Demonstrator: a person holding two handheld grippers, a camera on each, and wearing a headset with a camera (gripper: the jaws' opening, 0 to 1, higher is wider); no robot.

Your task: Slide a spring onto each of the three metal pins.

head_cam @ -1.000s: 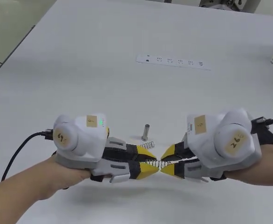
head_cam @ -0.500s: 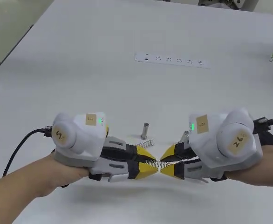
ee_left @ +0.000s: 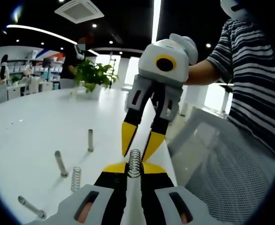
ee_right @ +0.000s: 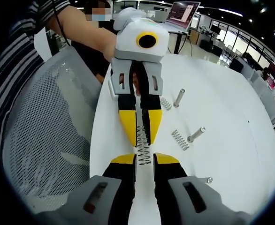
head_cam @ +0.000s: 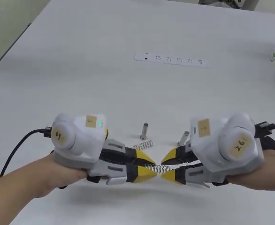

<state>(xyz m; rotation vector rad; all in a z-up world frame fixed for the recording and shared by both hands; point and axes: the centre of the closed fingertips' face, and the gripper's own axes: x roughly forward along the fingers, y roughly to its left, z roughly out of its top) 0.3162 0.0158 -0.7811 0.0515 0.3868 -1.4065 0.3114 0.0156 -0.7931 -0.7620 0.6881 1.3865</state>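
One white table point(head_cam: 72, 56) under ceiling lights point(ee_left: 156, 18)

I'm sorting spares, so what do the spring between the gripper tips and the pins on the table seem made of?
The spring: thin coiled wire with bright silvery glints, likely steel. The pins: solid grey rods with a dull satin sheen, metal by the look; which alloy, I cannot tell.

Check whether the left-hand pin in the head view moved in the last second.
No. The pin keeps its offset from the power strip; both drift slightly left in view, so the camera moved.
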